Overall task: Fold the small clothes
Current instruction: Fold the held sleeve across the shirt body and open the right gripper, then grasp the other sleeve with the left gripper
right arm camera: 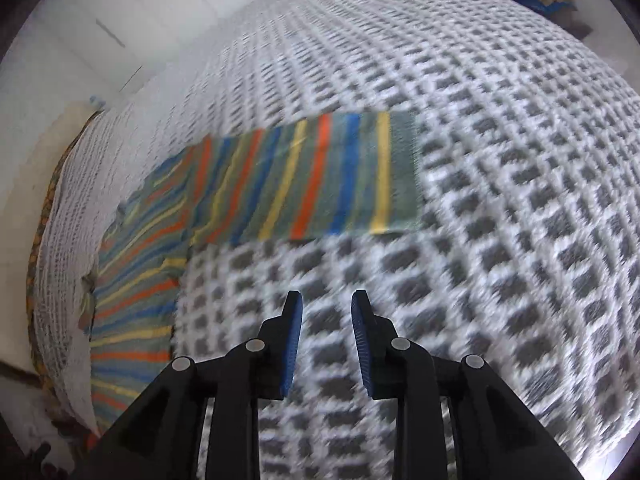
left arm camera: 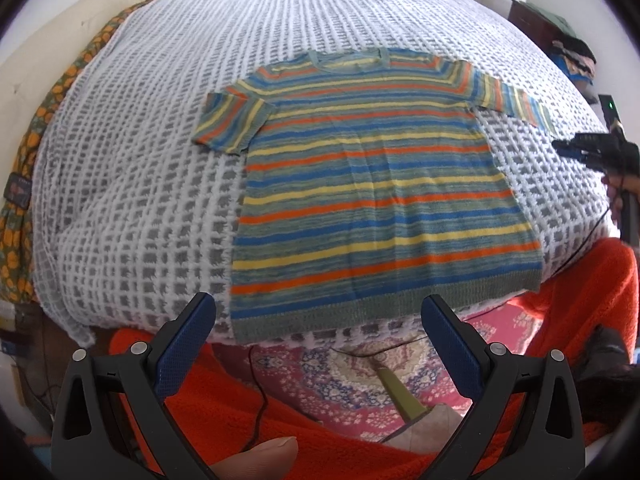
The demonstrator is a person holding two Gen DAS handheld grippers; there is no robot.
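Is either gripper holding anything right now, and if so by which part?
Nothing is held. The left gripper and right gripper are both open and empty; the striped knit sweater lies flat.

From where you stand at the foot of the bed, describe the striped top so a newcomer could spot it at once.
A white-and-grey checked blanket covers the whole bed. Spread flat on its near half lies the short-sleeved knitted top, hem toward the bed's foot, neckline away, both sleeves stretched outward. Its orange, yellow, blue and grey-green stripes make it the only garment on the blanket.
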